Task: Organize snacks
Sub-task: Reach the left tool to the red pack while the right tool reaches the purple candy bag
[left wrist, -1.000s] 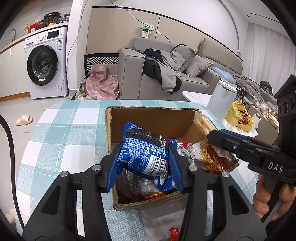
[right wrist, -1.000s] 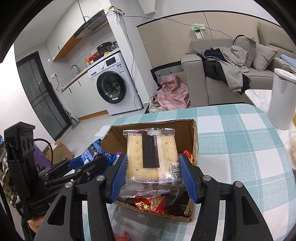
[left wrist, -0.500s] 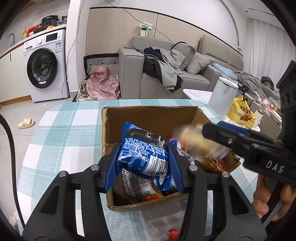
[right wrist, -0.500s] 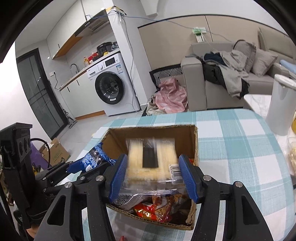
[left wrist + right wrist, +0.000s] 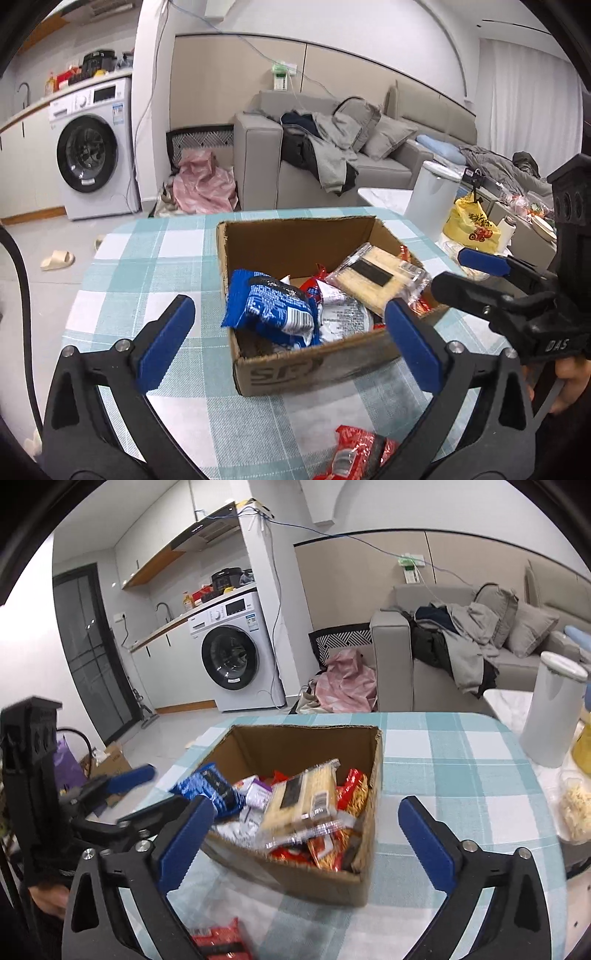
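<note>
Checked table [image 5: 155,258] carries the cardboard box [image 5: 280,369] as collecting bin, blue packet [image 5: 271,308] and cracker pack [image 5: 376,277] lying inside, so left gripper [image 5: 288,343] and right gripper [image 5: 306,838] hover spread wide, empty (red packet [image 5: 354,454] remains outside).

Grey sofa [image 5: 332,162], white washing machine [image 5: 92,147], checked tablecloth [image 5: 147,266]

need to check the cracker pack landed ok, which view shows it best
The left wrist view: the cracker pack is sharp, lying tilted on other snacks at the right side of the cardboard box. The right wrist view shows the same pack motion-blurred, atop the pile.
</note>
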The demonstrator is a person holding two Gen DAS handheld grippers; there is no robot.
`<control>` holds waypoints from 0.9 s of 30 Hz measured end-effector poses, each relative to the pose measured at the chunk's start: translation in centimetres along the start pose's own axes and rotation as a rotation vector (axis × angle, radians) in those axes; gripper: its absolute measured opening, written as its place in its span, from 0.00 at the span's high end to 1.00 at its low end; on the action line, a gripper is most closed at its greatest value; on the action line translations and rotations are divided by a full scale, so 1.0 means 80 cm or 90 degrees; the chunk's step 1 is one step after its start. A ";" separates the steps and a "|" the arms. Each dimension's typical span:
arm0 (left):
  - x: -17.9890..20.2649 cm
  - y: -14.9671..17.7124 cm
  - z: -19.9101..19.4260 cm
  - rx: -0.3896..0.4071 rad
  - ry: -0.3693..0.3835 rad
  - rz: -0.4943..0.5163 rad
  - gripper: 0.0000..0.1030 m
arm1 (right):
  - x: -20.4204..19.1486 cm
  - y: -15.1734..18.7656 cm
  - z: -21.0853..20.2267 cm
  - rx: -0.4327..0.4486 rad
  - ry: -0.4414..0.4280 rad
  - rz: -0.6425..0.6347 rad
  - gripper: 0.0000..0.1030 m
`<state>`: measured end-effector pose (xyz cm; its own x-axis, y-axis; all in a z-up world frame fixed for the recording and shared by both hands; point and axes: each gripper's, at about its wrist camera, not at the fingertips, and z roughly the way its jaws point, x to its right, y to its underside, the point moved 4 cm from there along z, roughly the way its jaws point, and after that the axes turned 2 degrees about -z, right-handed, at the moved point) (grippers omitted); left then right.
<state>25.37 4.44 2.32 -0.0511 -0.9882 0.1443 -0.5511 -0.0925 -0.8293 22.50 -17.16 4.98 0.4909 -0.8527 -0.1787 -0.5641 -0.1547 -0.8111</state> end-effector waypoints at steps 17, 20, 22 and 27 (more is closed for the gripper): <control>-0.003 0.062 -0.077 -0.013 -0.004 0.009 0.00 | -0.007 0.064 -0.046 -0.062 -0.019 0.021 0.00; -0.004 0.077 -0.086 -0.024 0.006 -0.005 0.00 | -0.012 0.075 -0.056 -0.063 -0.021 0.017 0.00; -0.002 0.084 -0.090 -0.029 0.003 -0.004 0.00 | -0.016 0.083 -0.060 -0.067 -0.017 0.012 0.00; 0.001 0.102 -0.100 -0.031 -0.007 0.009 0.00 | -0.020 0.105 -0.067 -0.085 -0.014 0.008 0.00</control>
<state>14.20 4.58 -0.12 -0.0501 -0.9908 0.1261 -0.5905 -0.0724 -0.8038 13.44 -19.75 1.44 0.4966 -0.8440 -0.2024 -0.6529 -0.2096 -0.7279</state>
